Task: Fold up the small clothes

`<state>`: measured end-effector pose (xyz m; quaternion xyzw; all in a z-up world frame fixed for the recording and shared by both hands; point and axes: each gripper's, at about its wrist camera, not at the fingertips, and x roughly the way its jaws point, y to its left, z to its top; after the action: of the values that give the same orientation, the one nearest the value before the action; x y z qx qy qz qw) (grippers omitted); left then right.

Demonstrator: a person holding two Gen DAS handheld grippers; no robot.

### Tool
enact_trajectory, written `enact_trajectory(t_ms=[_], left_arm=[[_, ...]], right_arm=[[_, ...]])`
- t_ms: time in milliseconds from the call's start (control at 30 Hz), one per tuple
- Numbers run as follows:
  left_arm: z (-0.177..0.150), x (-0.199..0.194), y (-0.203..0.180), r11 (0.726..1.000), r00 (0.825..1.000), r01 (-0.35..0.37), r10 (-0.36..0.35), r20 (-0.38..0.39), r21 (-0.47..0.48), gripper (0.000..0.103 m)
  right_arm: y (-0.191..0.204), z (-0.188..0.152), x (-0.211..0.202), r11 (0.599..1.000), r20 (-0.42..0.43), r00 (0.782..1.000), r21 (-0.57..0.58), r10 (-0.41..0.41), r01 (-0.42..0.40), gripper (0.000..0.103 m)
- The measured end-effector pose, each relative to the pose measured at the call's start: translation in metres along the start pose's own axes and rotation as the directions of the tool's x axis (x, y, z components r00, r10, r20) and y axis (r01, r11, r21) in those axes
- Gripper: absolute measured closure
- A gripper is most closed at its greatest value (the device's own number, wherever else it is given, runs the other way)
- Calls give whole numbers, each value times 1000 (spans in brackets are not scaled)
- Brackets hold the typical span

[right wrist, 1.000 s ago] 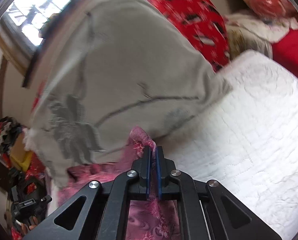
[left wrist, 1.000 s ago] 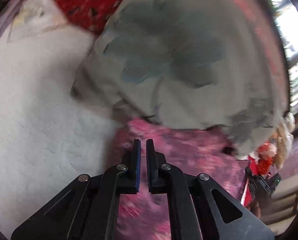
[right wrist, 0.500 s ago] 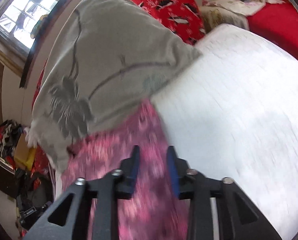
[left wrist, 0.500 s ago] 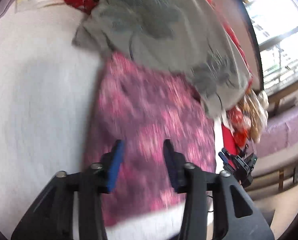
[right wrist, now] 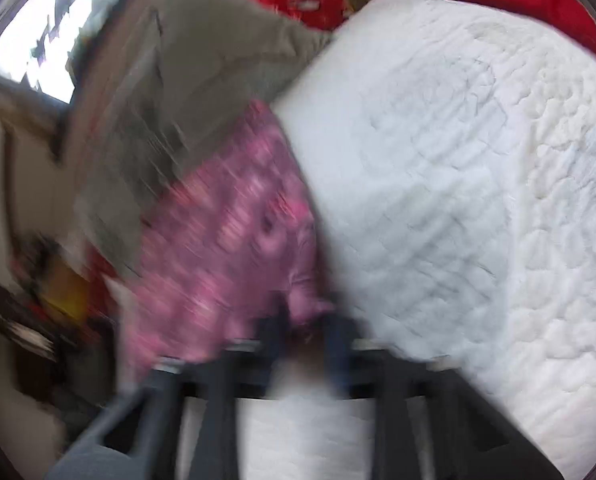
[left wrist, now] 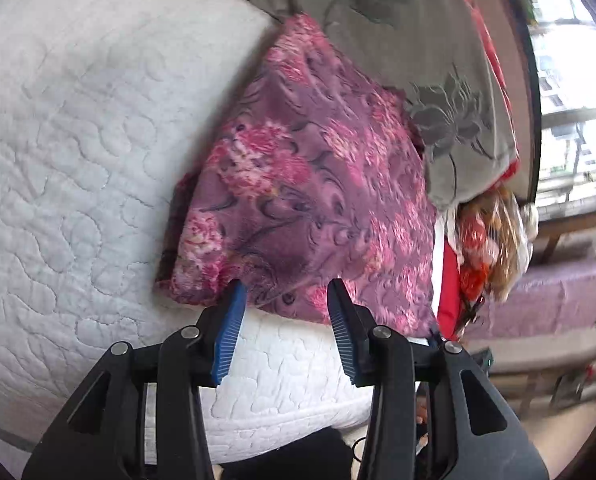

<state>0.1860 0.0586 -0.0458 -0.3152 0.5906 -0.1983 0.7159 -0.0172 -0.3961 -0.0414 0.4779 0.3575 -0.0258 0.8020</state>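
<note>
Two layers of the pink floral garment [left wrist: 310, 184] now lie flat on the white quilted bed [left wrist: 66, 128], its far end beside the grey pillow [left wrist: 398, 28]; a second ago it was still bunched and pinched. My left tongs [left wrist: 284, 312] hang spread and empty over its near edge. My right tongs [right wrist: 302, 328], blurred, have closed again on the near hem, probably to start another fold.

You've got a soft, slightly shiny pink floral cloth [left wrist: 318, 184] on a matt white quilted mattress [left wrist: 78, 140]. Grey pillow [left wrist: 418, 60] looks woven, matt. Left claw [left wrist: 284, 312] is matt black plastic, ribbed blue pads [left wrist: 228, 336].
</note>
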Motion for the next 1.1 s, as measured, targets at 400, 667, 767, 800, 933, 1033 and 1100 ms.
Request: enact_trajectory(t_ms=[400,667,767,800,933,1033,1100], left_arm=[[-19,-28,2,998,997,-63,62,52,0,63],[-3,-35,-66,969,975,-161,126,185,189,51],[12,-7,-77,948,960,-233,188,208,216,51],[17,6,-77,945,957,-249,208,200,211,51],[33,60,-53,904,922,-377,346,173,201,51],[29,57,-51,906,931,-349,306,201,238,47],[28,46,-61,912,941,-319,273,199,259,48]], right_arm=[[16,-3,-8,956,16,962,-100,-274,274,88],[89,5,-22,925,123,974,-311,-190,220,79],[110,6,4,889,111,972,-394,-205,233,79],[116,6,15,878,109,972,-417,-208,235,79],[111,6,63,850,97,966,-461,-239,257,69],[85,-4,98,810,47,946,-504,-320,299,65],[94,-7,93,776,94,943,-546,-318,316,65]])
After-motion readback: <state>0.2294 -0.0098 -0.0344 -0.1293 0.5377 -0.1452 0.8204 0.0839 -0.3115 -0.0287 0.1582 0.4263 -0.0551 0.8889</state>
